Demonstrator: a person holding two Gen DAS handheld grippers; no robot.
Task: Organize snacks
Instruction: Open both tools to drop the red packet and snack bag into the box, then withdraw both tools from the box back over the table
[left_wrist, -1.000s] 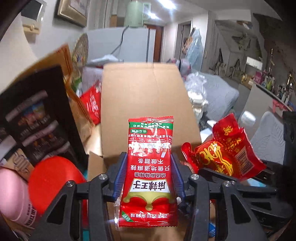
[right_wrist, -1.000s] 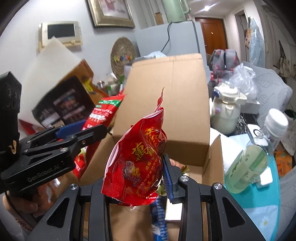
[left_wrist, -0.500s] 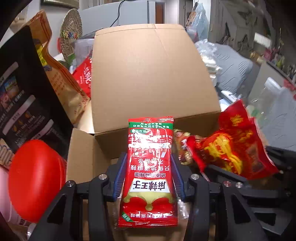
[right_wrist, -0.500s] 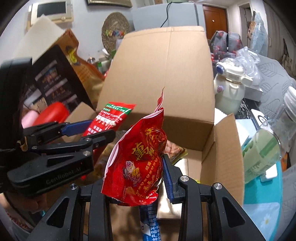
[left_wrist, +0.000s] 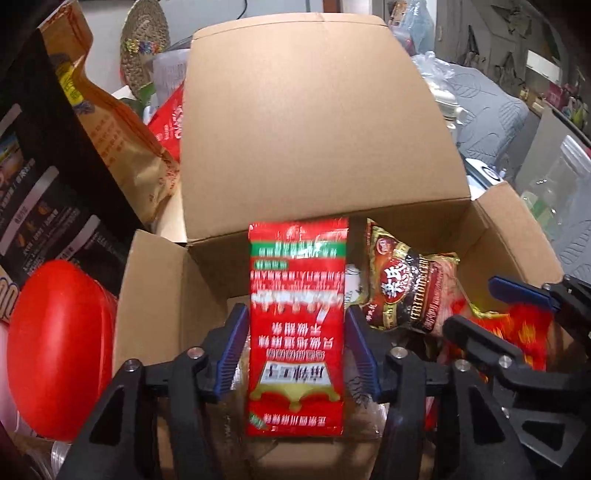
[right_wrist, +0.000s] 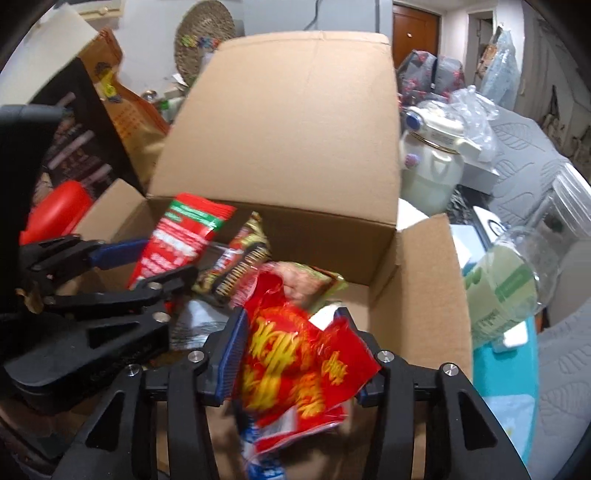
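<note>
An open cardboard box (left_wrist: 317, 129) (right_wrist: 295, 122) stands in front of both grippers, with several snack packs inside. My left gripper (left_wrist: 295, 354) is shut on a flat red snack packet (left_wrist: 297, 332) with a green stripe, held over the box opening; it also shows in the right wrist view (right_wrist: 181, 236). My right gripper (right_wrist: 291, 354) has widened jaws around a crumpled red and yellow snack bag (right_wrist: 295, 362), low inside the box; the bag looks loose and blurred. A dark red noodle pack (left_wrist: 406, 288) lies in the box.
A red rounded container (left_wrist: 55, 347) and a black printed bag (left_wrist: 48, 192) stand left of the box. A brown paper bag (left_wrist: 122, 133) leans behind them. A cream jar (right_wrist: 432, 166) and a plastic bottle (right_wrist: 506, 288) stand right of the box.
Both grippers moved forward and down into the box. The right gripper's jaws opened wider and its red bag slumped between them. The left gripper still grips its packet.
</note>
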